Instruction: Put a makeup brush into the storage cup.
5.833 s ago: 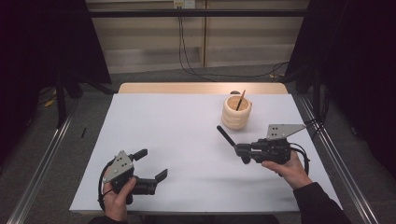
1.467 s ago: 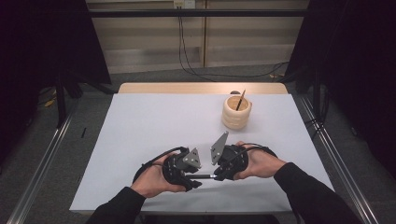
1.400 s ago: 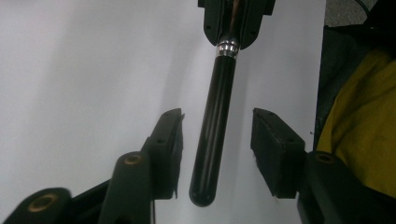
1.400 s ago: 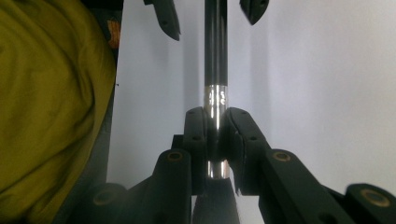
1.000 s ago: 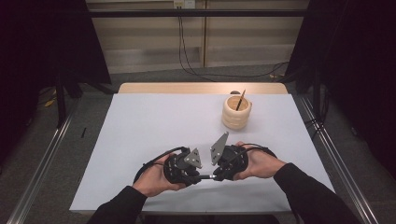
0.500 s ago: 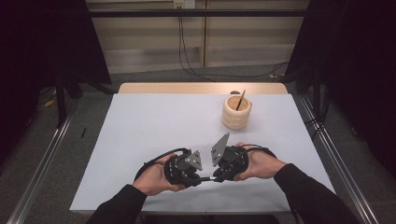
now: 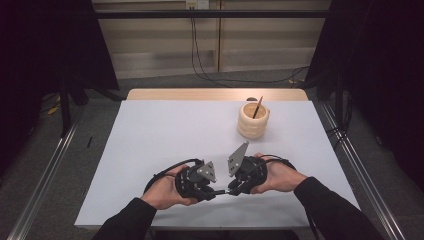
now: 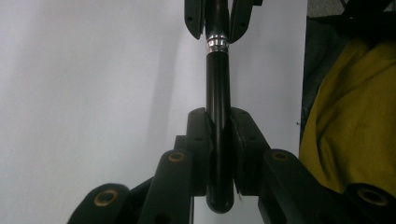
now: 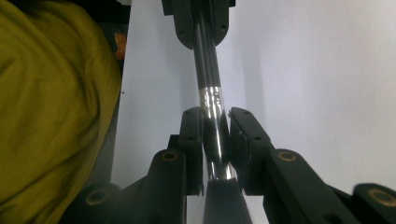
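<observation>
While both grippers face each other, the left gripper [image 8: 218, 140] and right gripper [image 9: 215, 135] squeeze one thin black pen with a silver ring [image 8: 218, 84] between them.

1. The table [image 7: 150, 130] runs away from the person, whose forearms come in over its near edge.
2. The left gripper [image 7: 212, 189] and the right gripper [image 7: 231, 189] sit close together near that edge, a little right of the middle, tips facing each other.
3. A pen [image 7: 221, 191] lies level between them (one end in each gripper's jaws); in the left gripper view the pen [image 8: 218, 93] runs straight ahead from the near jaws to the far ones.
4. A cup [image 7: 253, 121] stands behind the grippers, toward the table's far right, well apart from them.
5. A stick [image 7: 258, 106] stands tilted in the cup.
</observation>
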The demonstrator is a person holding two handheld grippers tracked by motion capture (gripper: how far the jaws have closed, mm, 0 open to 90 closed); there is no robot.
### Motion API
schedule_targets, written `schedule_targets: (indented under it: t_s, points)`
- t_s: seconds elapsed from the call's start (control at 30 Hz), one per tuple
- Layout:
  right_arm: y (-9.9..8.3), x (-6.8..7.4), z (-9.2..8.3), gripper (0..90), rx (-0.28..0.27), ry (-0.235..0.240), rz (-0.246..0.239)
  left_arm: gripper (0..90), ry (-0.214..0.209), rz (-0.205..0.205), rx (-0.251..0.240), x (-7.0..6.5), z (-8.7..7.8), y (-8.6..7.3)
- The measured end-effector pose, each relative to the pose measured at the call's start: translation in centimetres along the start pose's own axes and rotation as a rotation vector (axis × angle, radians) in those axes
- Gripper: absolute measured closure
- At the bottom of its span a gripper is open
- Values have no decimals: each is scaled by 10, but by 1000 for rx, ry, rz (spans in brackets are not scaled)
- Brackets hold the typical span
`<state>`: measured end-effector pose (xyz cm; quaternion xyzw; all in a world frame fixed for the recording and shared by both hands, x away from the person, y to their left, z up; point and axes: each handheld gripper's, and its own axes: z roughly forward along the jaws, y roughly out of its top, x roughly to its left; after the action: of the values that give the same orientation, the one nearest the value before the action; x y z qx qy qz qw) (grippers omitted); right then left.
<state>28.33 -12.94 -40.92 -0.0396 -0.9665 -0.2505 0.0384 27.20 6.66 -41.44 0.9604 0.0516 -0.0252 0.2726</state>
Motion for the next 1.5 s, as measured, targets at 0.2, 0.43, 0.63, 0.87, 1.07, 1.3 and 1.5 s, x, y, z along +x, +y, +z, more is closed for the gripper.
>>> schedule_targets:
  t_s: [0.2,0.43,0.63,0.87,1.07,1.3,1.5]
  points:
    - [-2,0,-1,695,-25,-8,12,794,-1,-9,-7,2,-2,-1]
    - [-10,0,-6,442,-87,-48,46,794,3,-28,-36,1,-3,-4]
    - [-14,-1,-10,282,-154,-81,75,794,-4,-33,-37,2,-5,-7]
    - [-21,-1,-11,159,-206,-105,131,794,4,-64,-71,1,-6,-12]
    - [-28,0,-17,85,-285,-136,173,794,-2,-72,-96,1,-9,-16]
    - [-35,2,-17,87,-320,-171,194,794,2,-86,-100,-2,-9,-20]
    - [-42,3,-21,57,-374,-189,215,794,4,-89,-118,1,-12,-26]
